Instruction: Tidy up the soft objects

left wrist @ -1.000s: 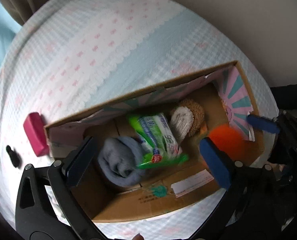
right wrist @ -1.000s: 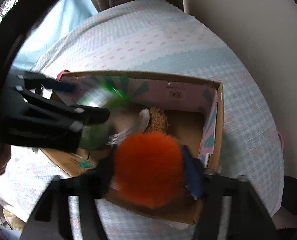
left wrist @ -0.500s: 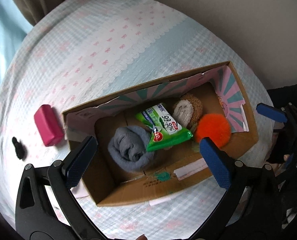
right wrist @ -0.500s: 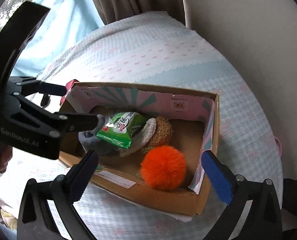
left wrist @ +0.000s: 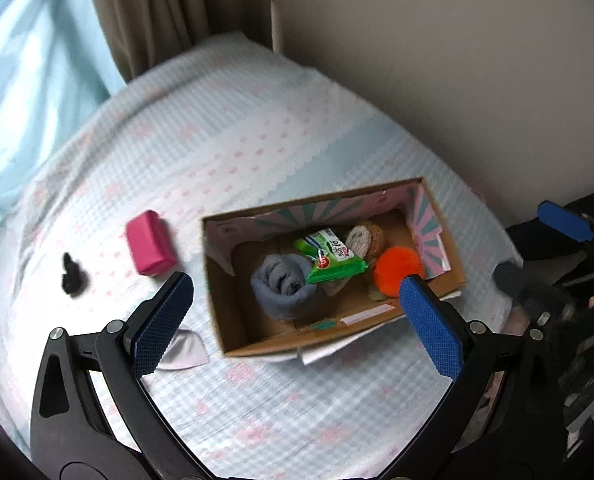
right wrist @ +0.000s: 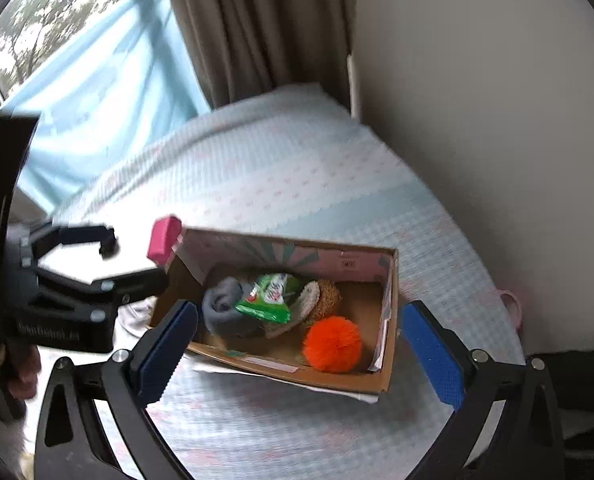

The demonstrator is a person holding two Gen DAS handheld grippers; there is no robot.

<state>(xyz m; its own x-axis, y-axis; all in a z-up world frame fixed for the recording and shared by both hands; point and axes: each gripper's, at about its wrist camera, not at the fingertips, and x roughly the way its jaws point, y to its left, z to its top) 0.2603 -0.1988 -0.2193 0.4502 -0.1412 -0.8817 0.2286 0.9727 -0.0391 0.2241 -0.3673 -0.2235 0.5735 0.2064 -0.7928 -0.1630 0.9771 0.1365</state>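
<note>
A cardboard box (left wrist: 453, 254) (right wrist: 393, 280) stands on the bed. In it lie a rolled grey cloth (left wrist: 283, 286) (right wrist: 223, 306), a green wipes pack (left wrist: 329, 254) (right wrist: 269, 298), a brown and white plush (left wrist: 367, 236) (right wrist: 321, 298) and an orange pom-pom (left wrist: 399, 270) (right wrist: 333, 344). My left gripper (left wrist: 297, 320) is open and empty, above and in front of the box. My right gripper (right wrist: 299, 348) is open and empty, raised over the box's near side.
A pink block (left wrist: 151, 248) (right wrist: 163, 240) and a small black object (left wrist: 73, 278) lie on the bedspread (left wrist: 257, 152) left of the box. A pale cloth scrap (left wrist: 185, 354) lies near the left finger. Curtains (right wrist: 257, 28) and a wall (right wrist: 477, 80) are behind the bed.
My right gripper opened and left the orange pom-pom in the box. Both grippers have pulled up and back from the box, so more of the bed shows.
</note>
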